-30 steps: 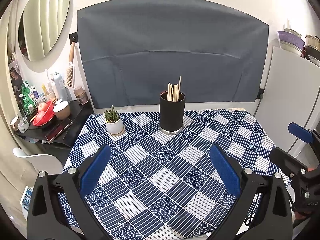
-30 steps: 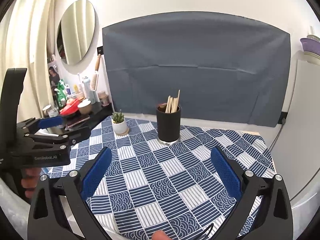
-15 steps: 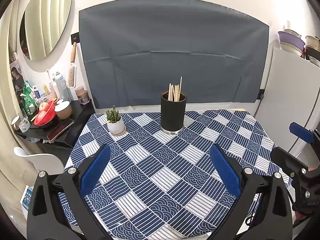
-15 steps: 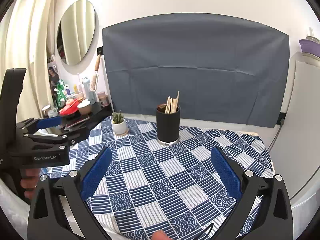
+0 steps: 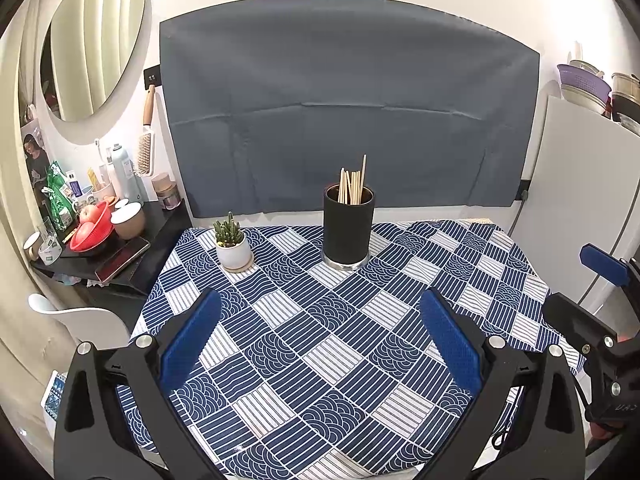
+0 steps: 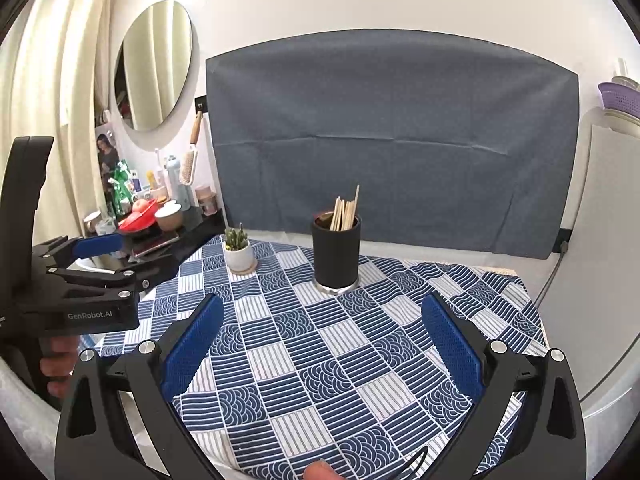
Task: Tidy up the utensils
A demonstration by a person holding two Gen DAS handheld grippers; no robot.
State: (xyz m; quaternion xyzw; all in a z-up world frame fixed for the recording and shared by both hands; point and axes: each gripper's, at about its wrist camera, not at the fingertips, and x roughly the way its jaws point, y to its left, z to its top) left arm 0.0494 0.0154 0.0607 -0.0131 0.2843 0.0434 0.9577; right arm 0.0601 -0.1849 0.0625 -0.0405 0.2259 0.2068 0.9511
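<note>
A black cylindrical holder [image 5: 349, 229] stands near the back of the table and holds several wooden chopsticks [image 5: 352, 184]; it also shows in the right wrist view [image 6: 336, 254] with the chopsticks [image 6: 345, 210]. My left gripper [image 5: 320, 324] is open and empty over the near half of the blue patterned tablecloth [image 5: 320, 320]. My right gripper [image 6: 320, 332] is open and empty, also well short of the holder. The left gripper's side shows at the left of the right wrist view [image 6: 96, 276].
A small potted cactus [image 5: 231, 242] stands left of the holder. A black side shelf [image 5: 120, 256] with a red bowl, cups and bottles is at the left. A grey cloth [image 5: 348, 108] hangs behind the table. A white cabinet [image 5: 584, 184] is at the right.
Both grippers have drawn back and risen slightly, so the holder looks a little farther. Both stay open and empty.
</note>
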